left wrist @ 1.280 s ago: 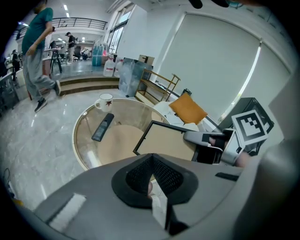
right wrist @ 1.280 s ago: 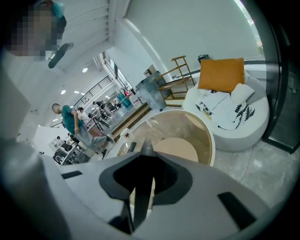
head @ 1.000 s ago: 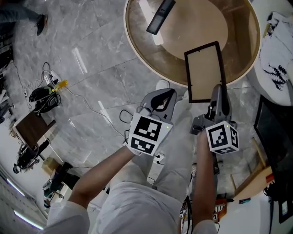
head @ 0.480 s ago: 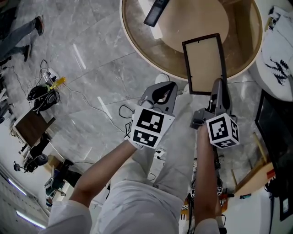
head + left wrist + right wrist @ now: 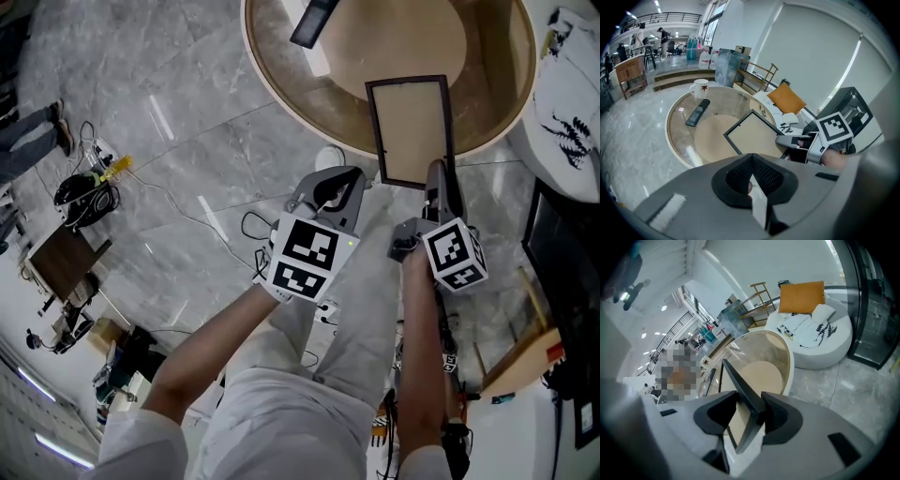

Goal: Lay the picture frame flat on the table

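Note:
The black-edged picture frame [image 5: 410, 131] lies on the round glass table [image 5: 309, 112], and its near end juts past the rim. My right gripper [image 5: 437, 173] is at that near end. In the right gripper view the frame's edge [image 5: 740, 380] stands between the jaws of the right gripper [image 5: 749, 411], which are opening. A gap shows on the left side. My left gripper [image 5: 349, 178] hovers over the floor, short of the table, shut and with nothing in it. It looks past its own tips [image 5: 752, 176] at the frame [image 5: 752, 133].
A dark remote [image 5: 314, 21] lies at the table's far side, near a white mug [image 5: 700, 86]. A white seat [image 5: 572, 103] with an orange cushion [image 5: 786, 99] stands to the right. Cables [image 5: 89, 187] trail across the grey floor on the left.
The frame and the right gripper have shifted a little left and farther onto the table. The left gripper has barely moved.

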A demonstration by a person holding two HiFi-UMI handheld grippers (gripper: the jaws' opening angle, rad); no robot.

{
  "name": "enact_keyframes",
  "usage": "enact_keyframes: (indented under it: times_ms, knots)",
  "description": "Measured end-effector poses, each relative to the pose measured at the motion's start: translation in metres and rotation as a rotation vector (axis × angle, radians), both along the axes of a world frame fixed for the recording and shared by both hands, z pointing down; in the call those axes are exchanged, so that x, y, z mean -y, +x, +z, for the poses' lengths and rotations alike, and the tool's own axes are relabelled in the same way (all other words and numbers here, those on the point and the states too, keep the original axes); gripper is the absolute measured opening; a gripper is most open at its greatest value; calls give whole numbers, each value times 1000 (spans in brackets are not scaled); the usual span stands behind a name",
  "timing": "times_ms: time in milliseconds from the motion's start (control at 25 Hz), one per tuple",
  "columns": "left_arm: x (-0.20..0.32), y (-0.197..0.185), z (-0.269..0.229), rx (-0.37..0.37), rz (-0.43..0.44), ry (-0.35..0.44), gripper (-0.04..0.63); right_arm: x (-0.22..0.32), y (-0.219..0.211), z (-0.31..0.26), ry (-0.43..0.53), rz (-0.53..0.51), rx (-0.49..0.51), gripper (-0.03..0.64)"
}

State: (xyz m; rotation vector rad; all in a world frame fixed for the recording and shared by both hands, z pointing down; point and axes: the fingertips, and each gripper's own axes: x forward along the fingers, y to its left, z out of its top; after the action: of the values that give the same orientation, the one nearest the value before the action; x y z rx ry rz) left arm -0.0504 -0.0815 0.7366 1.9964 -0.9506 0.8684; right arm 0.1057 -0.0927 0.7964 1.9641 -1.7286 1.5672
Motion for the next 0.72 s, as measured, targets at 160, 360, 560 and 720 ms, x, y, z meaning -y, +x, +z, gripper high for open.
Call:
enact_keyframes:
  times_ms: [160,360,560,720]
  knots:
    - [-7,2,4,0,3,-13,-8,-7,4,18,-44,46,51,160]
    - [-14,9,8,1,10,-21,-8,-13,12,40,-82,163,154,170]
    - [-10,7,8,-3,8,-24,-8,-4,11,48,-92,171,113,189]
    - [-8,7,9,-4,10,-23,-8,-1,11,55,-130,167,63,212]
